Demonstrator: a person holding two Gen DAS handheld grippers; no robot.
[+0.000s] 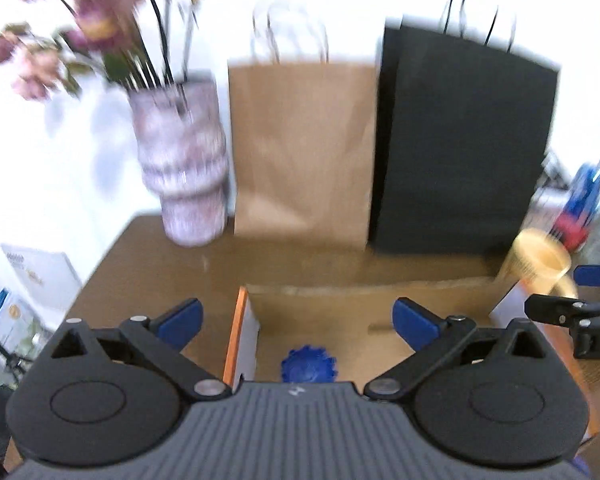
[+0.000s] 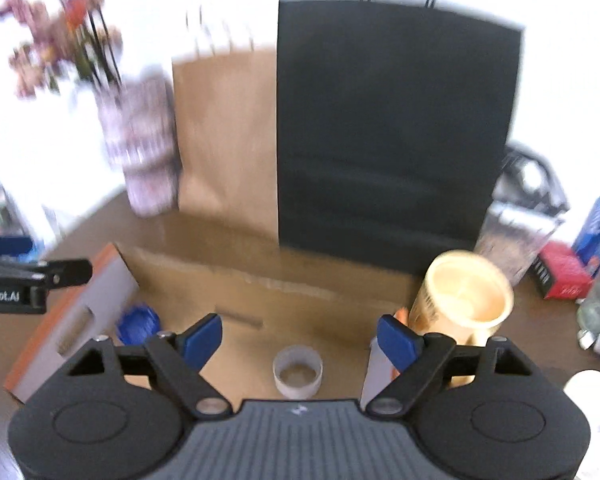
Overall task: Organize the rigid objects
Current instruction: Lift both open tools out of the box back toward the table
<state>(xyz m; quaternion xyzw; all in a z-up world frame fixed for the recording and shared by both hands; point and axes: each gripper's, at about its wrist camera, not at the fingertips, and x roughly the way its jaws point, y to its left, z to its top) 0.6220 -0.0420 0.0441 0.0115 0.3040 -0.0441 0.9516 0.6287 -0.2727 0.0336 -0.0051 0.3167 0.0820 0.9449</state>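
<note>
Left wrist view: we see the left claw point(image 1: 296, 322) released, its blue pads spread wide with nothing between them. Below it sits an open cardboard box point(image 1: 260, 292) with an orange-edged side flap, resting on the brown desk point(image 1: 148, 280). A blue ridged cap point(image 1: 308, 364) lies on the box floor, near the left wall, just ahead of the claw body. Behind the box stand a brown paper bag point(image 1: 300, 148) and a black paper bag point(image 1: 464, 140), side by side against the white wall. A mottled vase point(image 1: 184, 164) with pink flowers stands left of the brown bag. A yellow cup point(image 1: 540, 264) is at the box's right edge.

Right wrist view: we see the right claw point(image 2: 300, 340) likewise released, holding nothing. A small white cap point(image 2: 298, 372) sits open side up on the box floor, between the spread pads and below them. The blue cap appears at the left wall of the box. The yellow cup stands tilted just beyond the right pad. A red carton point(image 2: 560, 276) lies on the desk further right. Both views are motion-blurred.
</note>
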